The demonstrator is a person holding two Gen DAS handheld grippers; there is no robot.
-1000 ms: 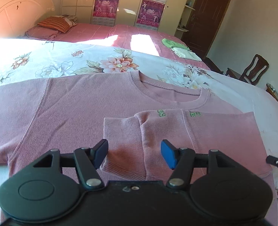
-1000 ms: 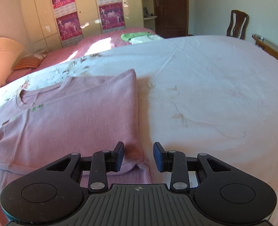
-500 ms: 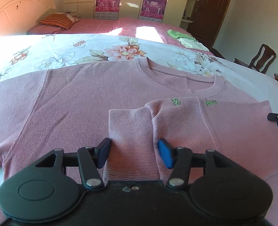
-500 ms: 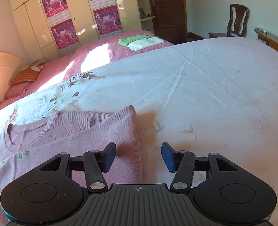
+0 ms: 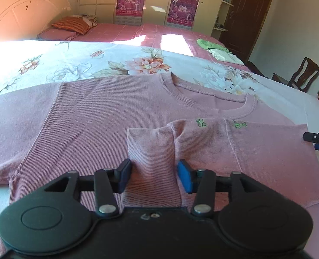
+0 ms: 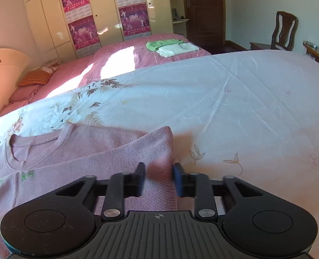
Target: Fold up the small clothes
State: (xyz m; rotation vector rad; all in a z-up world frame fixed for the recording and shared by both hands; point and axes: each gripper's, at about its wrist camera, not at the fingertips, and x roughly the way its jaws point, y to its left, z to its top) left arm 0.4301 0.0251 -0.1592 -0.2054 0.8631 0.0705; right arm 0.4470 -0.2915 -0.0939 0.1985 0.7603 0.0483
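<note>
On the flowered bedspread (image 5: 77,64), toward its near edge, a pink sweater (image 5: 107,112) lies flat, front up, collar toward the far side. One side panel is already folded over the body, and its sleeve (image 5: 153,161) is turned back down toward the hem.

Left gripper (image 5: 153,176): jaws partly open, straddling the folded sleeve. Pads sit just beside the sleeve's two edges; no clear pinch visible, so it reads as open around the cloth, not holding it. Jaws have just reopened after a brief close.

Right gripper (image 6: 158,178): jaws partly open and just been widening. The sweater's folded outer edge (image 6: 159,151) lies between them, blue pad just outside the edge over the bedspread. This view is motion-blurred at the pads, but cloth looks loose, not clamped.

Other side of the sweater and its sleeve (image 5: 14,116) are still spread out toward the left edge of the bedspread, so the fold looks roughly half done.

Risks, as judged from here:
- Closing on the sleeve alone would lift one layer and undo the tuck.
- Ribbed knit is stretchy; a drag across the body would skew the crease.
- Right pad sits near the bedspread; a low close could pinch it along with the sweater.
- Lifting away with cloth snagged on a pad would pull the folded panel open.
</note>
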